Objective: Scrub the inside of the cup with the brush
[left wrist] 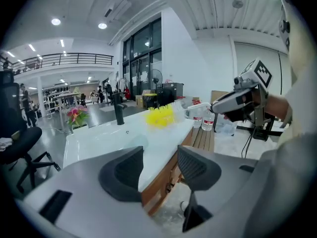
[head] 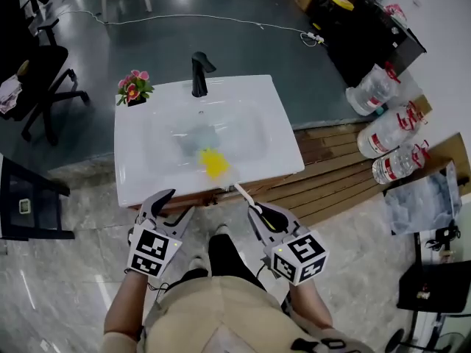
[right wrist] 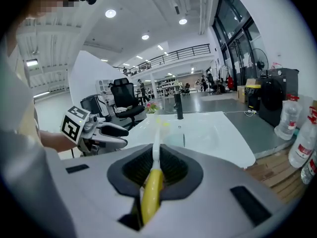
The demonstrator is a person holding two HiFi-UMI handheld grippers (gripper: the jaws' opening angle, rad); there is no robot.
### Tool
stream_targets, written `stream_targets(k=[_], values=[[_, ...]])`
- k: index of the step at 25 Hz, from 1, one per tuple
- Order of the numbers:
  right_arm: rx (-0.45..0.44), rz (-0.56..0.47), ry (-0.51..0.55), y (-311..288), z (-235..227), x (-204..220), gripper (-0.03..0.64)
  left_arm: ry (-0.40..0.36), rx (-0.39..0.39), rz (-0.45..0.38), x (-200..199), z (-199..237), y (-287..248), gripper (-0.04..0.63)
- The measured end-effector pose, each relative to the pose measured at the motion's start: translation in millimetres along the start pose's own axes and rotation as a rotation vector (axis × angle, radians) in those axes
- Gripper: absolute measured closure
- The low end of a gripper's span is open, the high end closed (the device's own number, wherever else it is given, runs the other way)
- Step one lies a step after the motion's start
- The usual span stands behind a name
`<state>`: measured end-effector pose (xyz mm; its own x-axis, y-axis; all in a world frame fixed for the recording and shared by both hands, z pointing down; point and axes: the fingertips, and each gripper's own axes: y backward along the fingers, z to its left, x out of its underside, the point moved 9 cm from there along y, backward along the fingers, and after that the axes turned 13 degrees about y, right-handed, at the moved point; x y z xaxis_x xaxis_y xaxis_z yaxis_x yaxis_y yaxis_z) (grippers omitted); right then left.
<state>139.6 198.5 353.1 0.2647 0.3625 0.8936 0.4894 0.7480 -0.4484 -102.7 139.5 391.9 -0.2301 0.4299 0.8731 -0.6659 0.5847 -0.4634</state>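
Observation:
A clear cup (head: 197, 137) lies in the basin of the white sink (head: 283, 116); it also shows as the faint cup (right wrist: 174, 140) in the right gripper view. My right gripper (head: 259, 213) (right wrist: 155, 165) is shut on the yellow and white handle (right wrist: 152, 187) of the brush. The yellow bristle head (head: 213, 163) (left wrist: 161, 117) hangs over the basin's front, close to the cup. My left gripper (head: 176, 204) (left wrist: 161, 170) is open with nothing between its jaws, at the sink's front edge, left of the brush.
A black faucet (head: 199, 72) stands at the back of the sink, with a small pot of flowers (head: 133, 87) at its back left corner. Large water bottles (head: 383, 131) lie on wooden planks (head: 331, 171) to the right. An office chair (head: 44, 87) stands at the left.

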Motion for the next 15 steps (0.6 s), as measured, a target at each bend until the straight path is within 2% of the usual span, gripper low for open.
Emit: stream_targets(k=[5, 10, 15], values=[[0.013, 0.048, 0.063, -19.5, -51.0, -7.2, 0.566, -0.072, -0.006, 0.079, -23.8, 13.7, -48.5, 0.385], [-0.006, 0.054, 0.065, -37.4, -94.4, -6.4, 0.566, -0.113, -0.033, 0.155, -38.3, 26.8, -95.3, 0.385], [-0.043, 0.079, 0.055, -53.3, -127.8, 0.6, 0.566, -0.199, -0.034, 0.276, -42.5, 30.8, -142.3, 0.377]])
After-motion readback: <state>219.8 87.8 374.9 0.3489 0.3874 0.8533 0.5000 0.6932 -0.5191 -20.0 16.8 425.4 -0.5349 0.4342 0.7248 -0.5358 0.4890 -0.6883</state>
